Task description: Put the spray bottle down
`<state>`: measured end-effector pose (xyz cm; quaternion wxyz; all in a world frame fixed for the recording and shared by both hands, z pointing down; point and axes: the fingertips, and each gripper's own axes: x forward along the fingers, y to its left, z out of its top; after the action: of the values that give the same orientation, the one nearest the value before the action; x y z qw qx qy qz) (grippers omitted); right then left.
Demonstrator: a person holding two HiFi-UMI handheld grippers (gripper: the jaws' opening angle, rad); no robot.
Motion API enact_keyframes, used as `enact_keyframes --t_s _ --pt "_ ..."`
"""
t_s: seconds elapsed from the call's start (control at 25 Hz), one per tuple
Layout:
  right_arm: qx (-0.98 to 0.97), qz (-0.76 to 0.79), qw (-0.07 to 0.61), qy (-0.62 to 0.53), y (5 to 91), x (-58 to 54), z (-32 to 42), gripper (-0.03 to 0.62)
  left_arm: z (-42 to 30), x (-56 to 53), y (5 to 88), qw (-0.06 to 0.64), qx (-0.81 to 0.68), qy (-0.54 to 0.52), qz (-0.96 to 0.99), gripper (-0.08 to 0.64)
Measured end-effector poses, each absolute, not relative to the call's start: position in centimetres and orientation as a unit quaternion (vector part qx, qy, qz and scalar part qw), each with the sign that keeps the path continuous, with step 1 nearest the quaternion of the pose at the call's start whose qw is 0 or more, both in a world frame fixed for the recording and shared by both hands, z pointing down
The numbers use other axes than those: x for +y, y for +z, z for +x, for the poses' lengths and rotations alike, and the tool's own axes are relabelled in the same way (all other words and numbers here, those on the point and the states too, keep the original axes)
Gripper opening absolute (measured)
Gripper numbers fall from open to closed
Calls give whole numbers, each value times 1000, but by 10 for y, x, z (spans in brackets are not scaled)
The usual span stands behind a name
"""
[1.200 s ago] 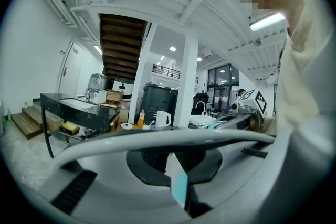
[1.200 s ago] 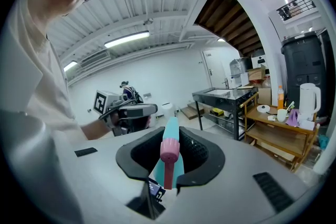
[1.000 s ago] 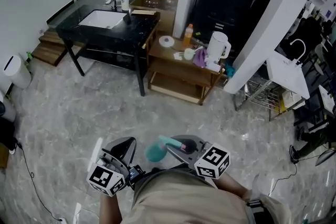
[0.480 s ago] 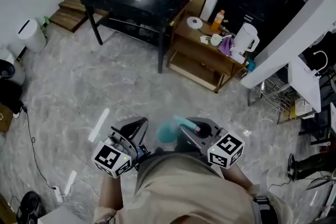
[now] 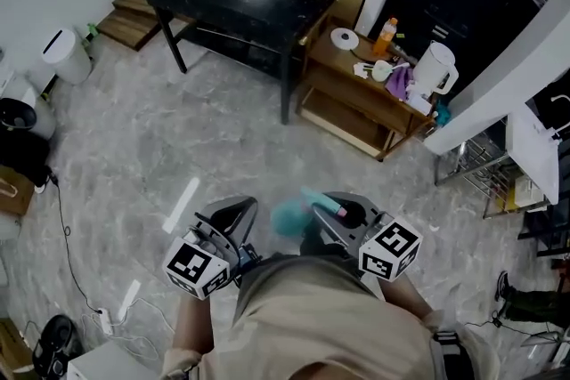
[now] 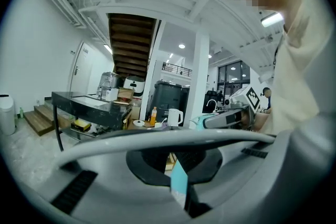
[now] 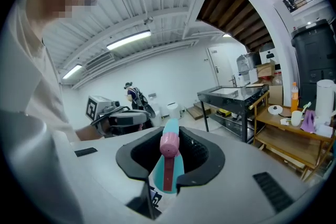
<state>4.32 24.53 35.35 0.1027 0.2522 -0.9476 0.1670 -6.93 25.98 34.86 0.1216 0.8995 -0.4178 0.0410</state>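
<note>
Right gripper (image 5: 334, 212): fingers part-open, clamped on teal spray bottle (image 5: 288, 217). Left gripper (image 5: 232, 216) at 9 o'clock of it, fingers closed, empty. Black counter (image 5: 276, 6) at 12 o'clock.

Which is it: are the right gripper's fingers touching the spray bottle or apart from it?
Touching. The right gripper view shows the fingers clamped against both sides of the teal spray bottle.
</note>
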Motion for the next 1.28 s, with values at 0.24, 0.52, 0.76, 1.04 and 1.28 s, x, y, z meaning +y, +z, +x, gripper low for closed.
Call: enact_keyframes --t_s 0.24,0.52,0.76,1.04,1.28 --pt "-951 244 86 171 348 200 60 94 -51 216 340 114 -426 51 896 9" --pt "-946 249 81 190 354 156 82 94 -36 178 345 125 -434 71 889 9" --pt "-947 239 83 199 359 125 104 94 -17 147 344 128 -446 77 883 9" --pt "-949 226 79 207 362 96 125 94 7 120 342 128 -453 86 878 9" --pt "-951 220 68 209 361 69 149 92 33 97 339 123 -455 101 876 9"
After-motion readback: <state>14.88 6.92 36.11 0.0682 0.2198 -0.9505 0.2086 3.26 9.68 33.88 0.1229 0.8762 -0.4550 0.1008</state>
